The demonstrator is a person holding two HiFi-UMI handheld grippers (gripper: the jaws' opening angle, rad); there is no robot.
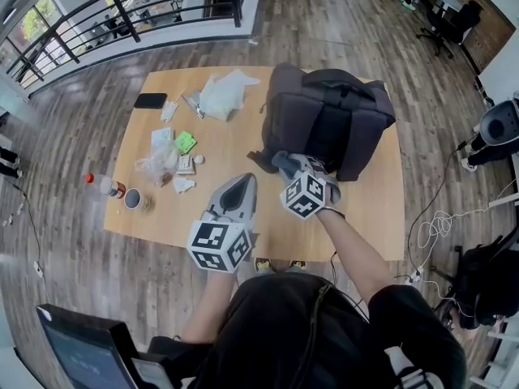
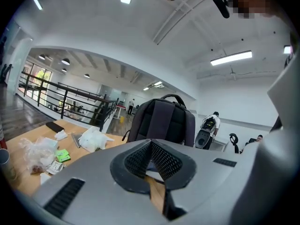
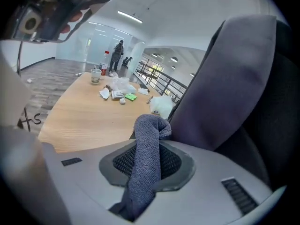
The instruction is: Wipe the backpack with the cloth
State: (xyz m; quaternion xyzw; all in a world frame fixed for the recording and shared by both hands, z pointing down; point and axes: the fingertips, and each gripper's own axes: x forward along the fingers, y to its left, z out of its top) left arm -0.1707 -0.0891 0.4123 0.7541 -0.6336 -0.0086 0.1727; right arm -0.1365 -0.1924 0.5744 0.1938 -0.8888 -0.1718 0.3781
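Grey cloth (image 3: 143, 182) in right gripper (image 3: 149, 149), beside backpack (image 3: 234, 88)

You will not find a word, brand or number here that reads clearly. The marker cube (image 1: 219, 245) on your left gripper (image 1: 246, 181) and its twin on your right gripper (image 1: 285, 163) carry only black-and-white square patterns, no letters. Print on the green packet (image 1: 186, 142) on the table (image 1: 365, 217) is too small to read, and the dark marks (image 3: 26, 121) on the floor (image 3: 47, 74) might be letters or merely a cable.
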